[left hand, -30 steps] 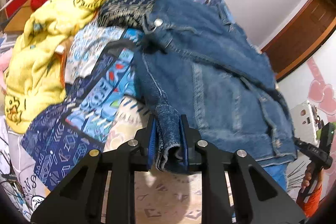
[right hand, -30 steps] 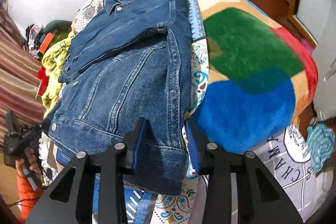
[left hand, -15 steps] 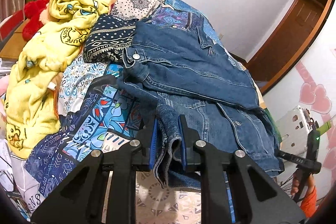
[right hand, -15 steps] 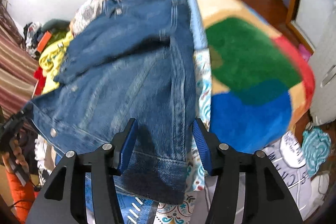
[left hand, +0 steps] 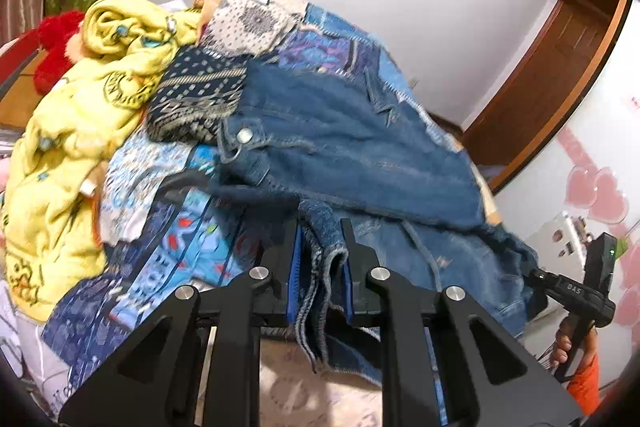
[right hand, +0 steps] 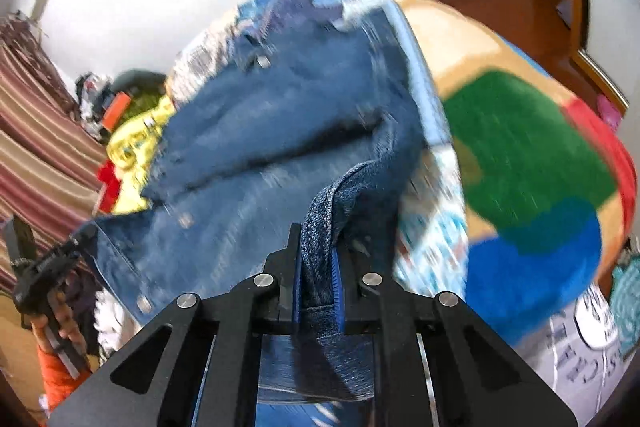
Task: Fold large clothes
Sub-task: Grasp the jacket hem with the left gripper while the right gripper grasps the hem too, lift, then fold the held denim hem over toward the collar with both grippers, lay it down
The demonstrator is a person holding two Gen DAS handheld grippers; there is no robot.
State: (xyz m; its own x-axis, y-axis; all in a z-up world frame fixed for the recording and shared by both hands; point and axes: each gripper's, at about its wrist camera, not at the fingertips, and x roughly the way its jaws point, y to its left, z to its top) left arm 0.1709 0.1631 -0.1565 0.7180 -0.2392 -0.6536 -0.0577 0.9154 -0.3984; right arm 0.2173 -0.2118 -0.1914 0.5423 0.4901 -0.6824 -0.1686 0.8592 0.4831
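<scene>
A blue denim jacket (left hand: pixel 344 147) lies spread over the bed, its collar and metal button toward the far left. My left gripper (left hand: pixel 320 247) is shut on a bunched fold of its near hem, lifted off the bedding. In the right wrist view the same denim jacket (right hand: pixel 256 147) fills the middle, blurred by motion. My right gripper (right hand: pixel 316 251) is shut on a raised ridge of the hem at the jacket's right side. At the right edge of the left wrist view the right gripper (left hand: pixel 576 291) shows, held in a hand.
A yellow blanket (left hand: pixel 68 131) and a red plush (left hand: pixel 56 47) lie heaped at the bed's left. A patterned quilt (left hand: pixel 160 239) lies under the jacket. A green, blue and red blanket (right hand: pixel 528 163) covers the bed's right half. A wooden door (left hand: pixel 560 67) stands beyond.
The right jaws, wide half a second ago, have clamped onto the hem and raised it. The left gripper has risen with its fold, pulling the near edge of the jacket up.
</scene>
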